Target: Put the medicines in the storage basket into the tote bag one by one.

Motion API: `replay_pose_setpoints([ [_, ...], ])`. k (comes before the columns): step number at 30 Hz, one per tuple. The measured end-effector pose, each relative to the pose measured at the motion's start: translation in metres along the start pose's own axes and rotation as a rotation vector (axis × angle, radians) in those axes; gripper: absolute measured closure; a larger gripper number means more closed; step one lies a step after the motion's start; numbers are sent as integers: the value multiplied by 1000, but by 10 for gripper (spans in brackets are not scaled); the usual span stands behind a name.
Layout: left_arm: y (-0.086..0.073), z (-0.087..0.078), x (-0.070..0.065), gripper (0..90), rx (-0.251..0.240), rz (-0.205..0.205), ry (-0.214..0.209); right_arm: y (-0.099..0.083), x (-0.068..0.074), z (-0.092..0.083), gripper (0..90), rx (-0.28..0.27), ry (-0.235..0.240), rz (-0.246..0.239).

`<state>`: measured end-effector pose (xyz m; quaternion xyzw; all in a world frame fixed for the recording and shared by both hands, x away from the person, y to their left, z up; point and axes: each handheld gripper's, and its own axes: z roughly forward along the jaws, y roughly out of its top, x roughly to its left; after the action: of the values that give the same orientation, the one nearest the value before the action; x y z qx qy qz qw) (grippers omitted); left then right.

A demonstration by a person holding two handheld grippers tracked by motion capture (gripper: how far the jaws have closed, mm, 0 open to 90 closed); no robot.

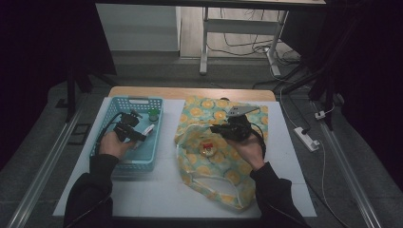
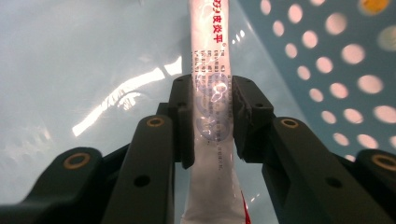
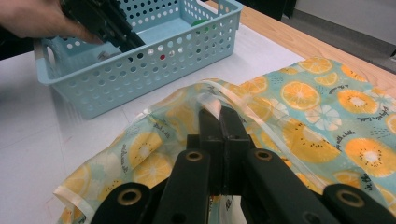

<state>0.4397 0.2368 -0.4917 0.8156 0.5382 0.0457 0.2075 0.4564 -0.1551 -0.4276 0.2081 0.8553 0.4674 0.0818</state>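
— What's the left hand-held gripper (image 2: 212, 114) got?
— A slim white tube (image 2: 210, 93), glossy, with red characters near its far end, fine dark print and a bluish emblem where the pads pinch it from both sides. It sits inside the blue perforated basket (image 1: 110, 114), over the basket's pale floor.
— And the right hand-held gripper (image 3: 219, 122)?
— Its jaws are pressed together on the pale rim of the lemon-print bag (image 3: 322, 100), which lies crumpled on the white table (image 1: 166, 185) just beside the basket.
— Anything farther back?
— A small green-capped item (image 1: 153, 114) at the basket's far end.
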Motion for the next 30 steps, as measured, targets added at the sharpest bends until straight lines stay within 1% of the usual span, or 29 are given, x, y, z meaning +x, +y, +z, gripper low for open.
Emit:
replay_pose_setpoints([
  [3, -1, -6, 2, 711, -32, 5, -14, 0, 0, 0, 900, 0, 0, 1],
  [6, -2, -12, 2, 711, -60, 21, -10, 0, 0, 0, 900, -2, -2, -1],
  [8, -3, -16, 1, 711, -78, 25, -3, 0, 0, 0, 900, -4, -2, 0],
  [11, -5, -23, 1, 712, -104, 15, -10, 0, 0, -1, 900, -4, -3, 1],
  [15, -8, -33, 0, 712, -139, 12, -25, 0, 0, -1, 900, -6, -3, 1],
  [17, -10, -39, -1, 712, -160, 21, -31, 0, 0, -1, 900, -7, -3, 2],
  [21, -12, -47, -5, 712, -191, 25, -53, 1, 0, -1, 900, -7, -2, 1],
  [30, -15, -61, -23, 713, -233, 75, -83, 1, 0, -3, 900, -14, -3, 3],
])
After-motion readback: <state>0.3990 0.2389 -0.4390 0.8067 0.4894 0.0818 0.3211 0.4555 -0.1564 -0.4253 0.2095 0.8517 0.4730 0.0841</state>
